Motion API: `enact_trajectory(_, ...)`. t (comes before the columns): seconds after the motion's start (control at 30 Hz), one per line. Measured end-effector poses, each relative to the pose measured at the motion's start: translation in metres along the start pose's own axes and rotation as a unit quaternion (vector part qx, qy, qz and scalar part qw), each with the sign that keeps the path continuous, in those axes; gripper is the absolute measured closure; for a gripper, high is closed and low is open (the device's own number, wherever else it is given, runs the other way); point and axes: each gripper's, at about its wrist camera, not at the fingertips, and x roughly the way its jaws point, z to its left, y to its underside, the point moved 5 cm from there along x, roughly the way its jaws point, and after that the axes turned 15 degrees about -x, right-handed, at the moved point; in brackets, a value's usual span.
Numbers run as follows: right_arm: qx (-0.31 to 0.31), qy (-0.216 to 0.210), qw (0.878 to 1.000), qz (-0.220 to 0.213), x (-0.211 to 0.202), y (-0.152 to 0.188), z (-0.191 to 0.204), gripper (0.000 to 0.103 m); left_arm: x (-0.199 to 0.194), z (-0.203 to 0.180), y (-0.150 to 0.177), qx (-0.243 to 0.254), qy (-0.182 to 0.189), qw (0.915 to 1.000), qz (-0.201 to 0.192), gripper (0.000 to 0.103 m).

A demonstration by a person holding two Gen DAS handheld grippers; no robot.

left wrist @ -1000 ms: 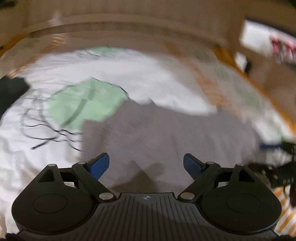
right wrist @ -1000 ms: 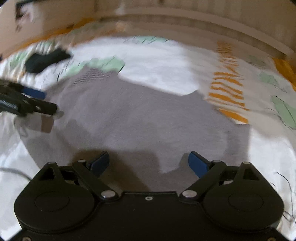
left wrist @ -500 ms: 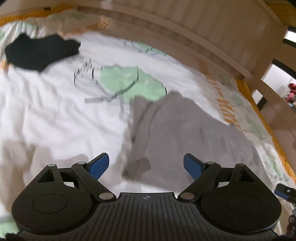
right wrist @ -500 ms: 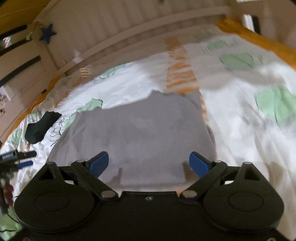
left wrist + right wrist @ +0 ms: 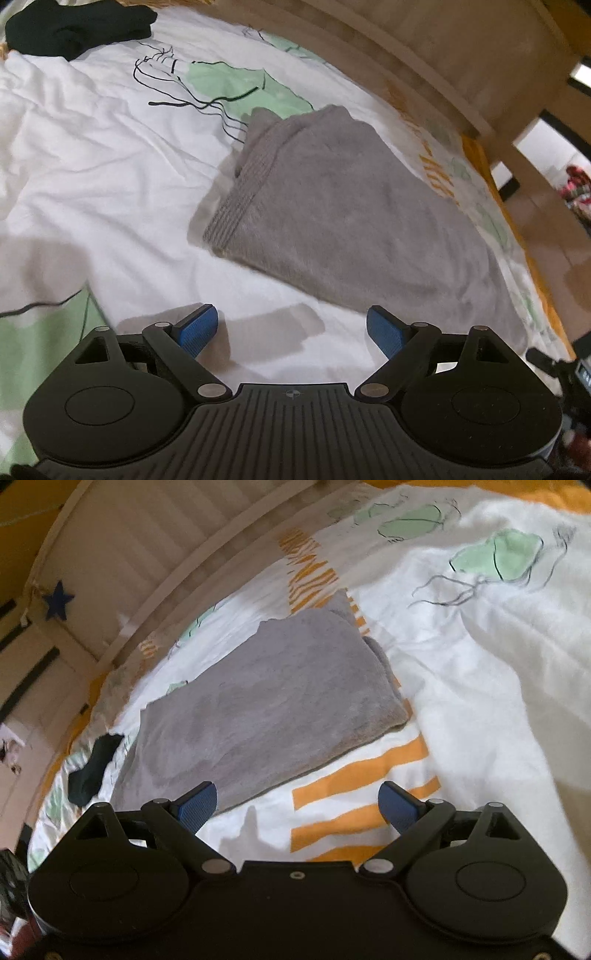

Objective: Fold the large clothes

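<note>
A grey knit garment (image 5: 343,206) lies folded into a flat rectangle on the white patterned bedspread (image 5: 92,177). Its ribbed hem faces the left side in the left wrist view. It also shows in the right wrist view (image 5: 258,709), stretching away to the upper right. My left gripper (image 5: 291,328) is open and empty, above the bedspread just short of the garment's near edge. My right gripper (image 5: 299,805) is open and empty, over orange stripes beside the garment's near corner.
A black garment (image 5: 74,26) lies bunched at the far left of the bed, also seen in the right wrist view (image 5: 92,768). A wooden bed rail (image 5: 443,74) runs along the far side. A white slatted headboard (image 5: 147,554) stands behind.
Both grippers have pulled back and away from the grey garment, left toward its left end, right toward its right end. The garment now lies folded and released.
</note>
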Motion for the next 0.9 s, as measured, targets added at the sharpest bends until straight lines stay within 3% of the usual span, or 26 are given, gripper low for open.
enact_trajectory(0.17,0.02,-0.027,0.999,-0.024,0.015,-0.005,-0.007,0.0,0.016,-0.003,-0.012,-0.012,0.01,0.9997,-0.017,0.014)
enact_trajectory(0.3,0.02,-0.033,0.998,-0.041,0.028,-0.013,-0.01,0.0,0.031,-0.01,-0.025,-0.018,0.016,0.9995,-0.02,0.008)
enact_trajectory(0.6,0.016,-0.043,0.997,-0.062,0.056,-0.034,-0.014,0.0,0.056,-0.019,-0.05,-0.03,0.026,0.9986,-0.033,0.008)
enact_trajectory(0.67,0.016,-0.048,0.997,-0.064,0.06,-0.038,-0.015,0.0,0.055,-0.019,-0.05,-0.032,0.027,0.9986,-0.033,0.01)
enact_trajectory(0.7,0.015,-0.049,0.997,-0.061,0.061,-0.039,-0.014,0.001,0.053,-0.019,-0.05,-0.034,0.029,0.9983,-0.038,0.023)
enact_trajectory(0.73,0.013,-0.047,0.997,-0.06,0.062,-0.041,-0.014,0.012,0.051,-0.018,-0.051,-0.039,0.027,0.9978,-0.046,0.057)
enact_trajectory(0.77,0.012,-0.043,0.998,-0.054,0.062,-0.041,-0.014,0.043,0.05,-0.017,-0.052,-0.041,0.024,0.9977,-0.049,0.079)
enact_trajectory(0.8,0.02,-0.035,0.998,-0.039,0.065,-0.04,-0.017,0.059,0.049,-0.016,-0.053,-0.044,0.028,0.9975,-0.047,0.085)
enact_trajectory(0.83,0.031,-0.024,0.999,-0.022,0.068,-0.038,-0.02,0.083,0.047,-0.015,-0.054,-0.049,0.035,0.9971,-0.047,0.087)
enact_trajectory(0.9,0.043,-0.03,0.998,-0.022,0.068,-0.037,-0.023,0.087,0.043,-0.018,-0.055,-0.05,0.028,0.9974,-0.044,0.088)
